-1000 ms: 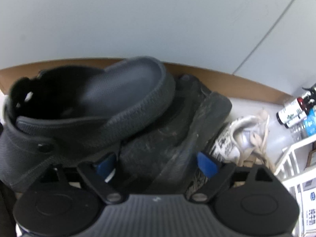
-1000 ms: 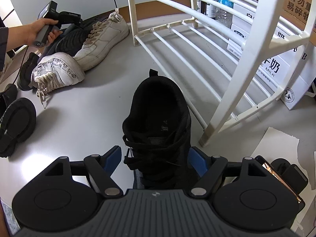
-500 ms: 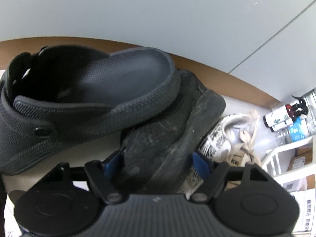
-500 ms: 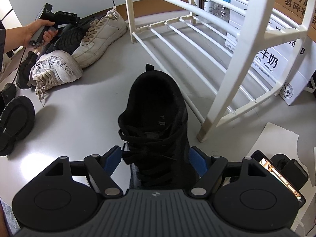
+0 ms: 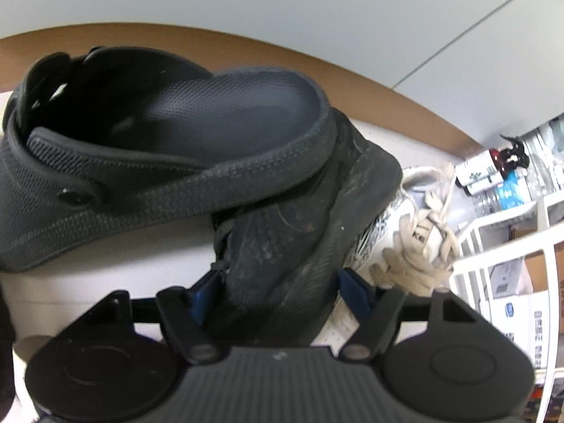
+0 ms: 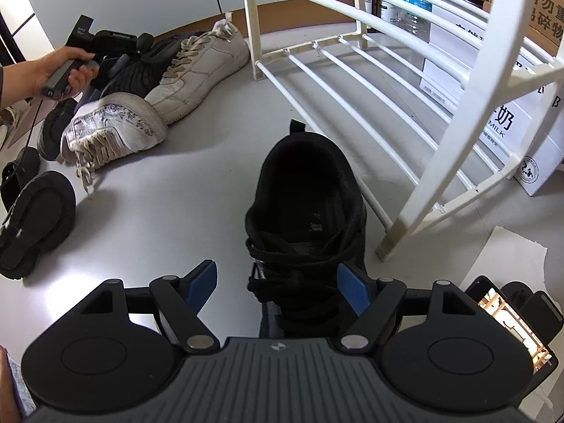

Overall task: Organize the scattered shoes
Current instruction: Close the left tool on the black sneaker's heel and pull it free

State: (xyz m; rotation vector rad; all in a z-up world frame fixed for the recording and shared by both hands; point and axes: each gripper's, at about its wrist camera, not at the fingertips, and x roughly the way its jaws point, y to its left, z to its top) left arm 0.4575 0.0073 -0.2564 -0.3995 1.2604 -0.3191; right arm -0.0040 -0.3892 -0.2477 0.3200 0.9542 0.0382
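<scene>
You see grey floor (image 6: 183, 218) under everything; brown skirting strip (image 5: 218, 46) along pale wall (image 5: 282, 0); white cartons (image 6: 507, 120) with printed characters and word MILK behind rack, just beside its rear rails; brown cardboard box (image 6: 546, 10) on top of cartons; dark bottles (image 6: 387, 7) and clear water bottles (image 6: 416, 10) beside cartons at far end; phone with lit screen (image 6: 507, 317) on floor at your lower right; white paper sheet (image 6: 507, 250) just beside it.
</scene>
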